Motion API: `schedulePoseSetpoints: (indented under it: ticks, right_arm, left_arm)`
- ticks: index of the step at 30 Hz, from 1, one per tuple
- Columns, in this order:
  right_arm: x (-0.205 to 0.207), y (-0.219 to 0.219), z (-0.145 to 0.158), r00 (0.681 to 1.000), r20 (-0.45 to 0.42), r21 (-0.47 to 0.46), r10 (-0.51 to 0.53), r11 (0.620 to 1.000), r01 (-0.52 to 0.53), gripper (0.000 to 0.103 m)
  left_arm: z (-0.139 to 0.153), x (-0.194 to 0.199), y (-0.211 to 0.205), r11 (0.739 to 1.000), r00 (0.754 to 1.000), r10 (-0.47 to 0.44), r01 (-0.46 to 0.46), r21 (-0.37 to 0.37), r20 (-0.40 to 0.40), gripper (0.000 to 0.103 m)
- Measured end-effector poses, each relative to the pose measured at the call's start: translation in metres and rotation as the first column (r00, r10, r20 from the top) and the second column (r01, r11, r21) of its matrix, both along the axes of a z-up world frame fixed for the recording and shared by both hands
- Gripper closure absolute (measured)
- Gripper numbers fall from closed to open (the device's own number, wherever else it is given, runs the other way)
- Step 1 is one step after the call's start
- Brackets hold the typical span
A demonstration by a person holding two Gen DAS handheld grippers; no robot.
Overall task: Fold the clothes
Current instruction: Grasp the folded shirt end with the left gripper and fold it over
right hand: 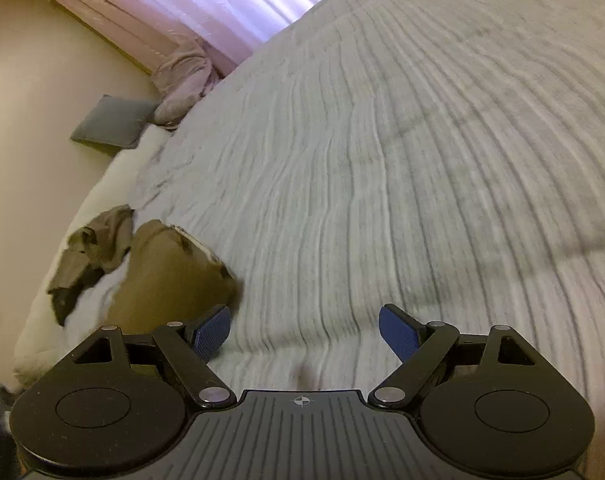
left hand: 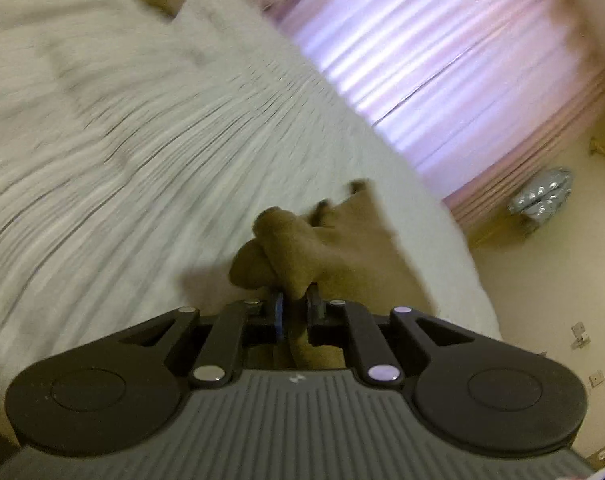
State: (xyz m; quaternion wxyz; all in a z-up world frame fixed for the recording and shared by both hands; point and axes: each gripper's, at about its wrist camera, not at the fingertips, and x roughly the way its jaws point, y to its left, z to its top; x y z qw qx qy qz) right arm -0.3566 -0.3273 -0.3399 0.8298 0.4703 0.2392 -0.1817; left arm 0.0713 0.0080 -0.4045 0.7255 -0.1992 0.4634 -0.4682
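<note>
Floor cushion: a grey cushion [right hand: 112,127] lies on the pale floor at the far left of the right wrist view, just beside the bed's corner.
Dark garment: a crumpled olive-grey garment [right hand: 92,254] lies near the bed's left edge, beside the brown one.
Brown garment: the brown garment [right hand: 164,276] rests on the ribbed white bedspread [right hand: 382,160], one corner showing a pale lining.
Right gripper: the right gripper [right hand: 302,330] hovers over bare bedspread, its 2 blue pads spread wide with nothing between them.
Left gripper: the left gripper [left hand: 295,312] pinches a bunched fold of the brown garment [left hand: 302,252], pads nearly together on the cloth (the view is motion-blurred).
Curtain: pink pleated curtains [left hand: 442,64] hang beyond the bed.
Foil object: a shiny silver thing [left hand: 542,200] sits on the floor under the curtain.
</note>
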Motion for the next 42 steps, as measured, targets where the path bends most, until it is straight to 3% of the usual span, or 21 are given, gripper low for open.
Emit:
schedulePoseSetpoints:
  ticks: [4,6,9,11,14,17,19,22,23,24,25,29,33,38,39,40,41,42]
  right_arm:
    - [0.016,-0.014,-0.006,0.993,0.077,0.035,0.093,0.995,-0.096,0.018]
    - [0.029,-0.02,-0.003,0.981,0.107,0.014,0.161,0.987,-0.163,0.018]
    - [0.052,-0.032,0.001,0.958,0.154,-0.011,0.241,0.97,-0.242,0.017]
    - [0.073,-0.042,0.002,0.942,0.181,-0.005,0.281,0.958,-0.285,0.007]
    - [0.1,-0.052,-0.004,0.921,0.209,0.018,0.328,0.94,-0.339,0.007]
    - [0.128,-0.059,-0.017,0.878,0.246,0.045,0.411,0.9,-0.434,0.007]
    - [0.145,-0.06,-0.026,0.865,0.242,0.058,0.44,0.883,-0.465,0.007]
    - [0.165,-0.061,-0.033,0.846,0.228,0.077,0.482,0.857,-0.509,0.007]
    - [0.167,-0.06,-0.033,0.838,0.229,0.082,0.495,0.848,-0.523,0.01]
    - [0.17,-0.057,-0.032,0.832,0.226,0.088,0.506,0.84,-0.535,0.024]
    - [0.172,-0.055,-0.032,0.83,0.221,0.1,0.512,0.835,-0.541,0.069]
    - [0.158,-0.048,-0.034,0.886,0.198,0.151,0.42,0.88,-0.451,0.077]
    - [0.115,-0.028,-0.026,0.937,0.217,0.184,0.275,0.931,-0.316,0.078]
    - [0.088,0.011,-0.011,0.965,0.185,0.151,0.189,0.964,-0.217,0.077]
    - [0.091,0.013,-0.012,0.969,0.154,0.127,0.193,0.969,-0.213,0.075]
    - [0.097,0.013,-0.015,0.97,0.126,0.105,0.21,0.969,-0.224,0.063]
    - [0.101,0.012,-0.017,0.97,0.104,0.089,0.221,0.969,-0.231,0.045]
    - [0.101,0.007,-0.016,0.971,0.108,0.091,0.214,0.97,-0.224,0.04]
  left_arm:
    - [-0.025,-0.002,0.014,0.992,0.986,0.073,-0.087,-0.093,-0.151,0.08]
    - [-0.031,-0.009,0.022,0.978,0.972,0.116,-0.147,-0.145,-0.202,0.061]
    - [-0.039,-0.019,0.026,0.969,0.962,0.123,-0.169,-0.18,-0.244,0.06]
    - [-0.043,-0.029,0.028,0.969,0.959,0.12,-0.169,-0.179,-0.257,0.059]
    - [-0.05,-0.033,0.02,0.972,0.954,0.108,-0.161,-0.173,-0.281,0.055]
    - [-0.054,-0.032,0.016,0.97,0.948,0.11,-0.167,-0.174,-0.298,0.055]
    - [-0.053,-0.029,0.012,0.971,0.955,0.109,-0.162,-0.178,-0.274,0.061]
    - [-0.051,-0.016,0.0,0.973,0.965,0.091,-0.139,-0.185,-0.244,0.086]
    - [-0.05,-0.012,-0.003,0.973,0.967,0.081,-0.129,-0.191,-0.24,0.093]
    - [-0.047,-0.007,-0.006,0.976,0.972,0.067,-0.111,-0.188,-0.225,0.094]
    - [-0.043,-0.003,-0.009,0.979,0.977,0.051,-0.09,-0.183,-0.206,0.094]
    - [-0.024,0.013,-0.024,0.986,0.988,-0.051,0.026,-0.164,-0.147,0.094]
    - [0.0,0.038,-0.041,0.98,0.987,-0.151,0.141,-0.139,-0.062,0.095]
    - [-0.002,0.056,-0.053,0.979,0.979,-0.198,0.196,-0.06,-0.047,0.094]
    - [-0.009,0.054,-0.052,0.982,0.98,-0.187,0.185,-0.039,-0.062,0.093]
    - [-0.014,0.051,-0.049,0.984,0.982,-0.176,0.174,-0.027,-0.073,0.093]
    - [-0.017,0.048,-0.044,0.987,0.983,-0.161,0.159,-0.029,-0.083,0.09]
    - [-0.018,0.047,-0.038,0.989,0.986,-0.142,0.139,-0.044,-0.09,0.085]
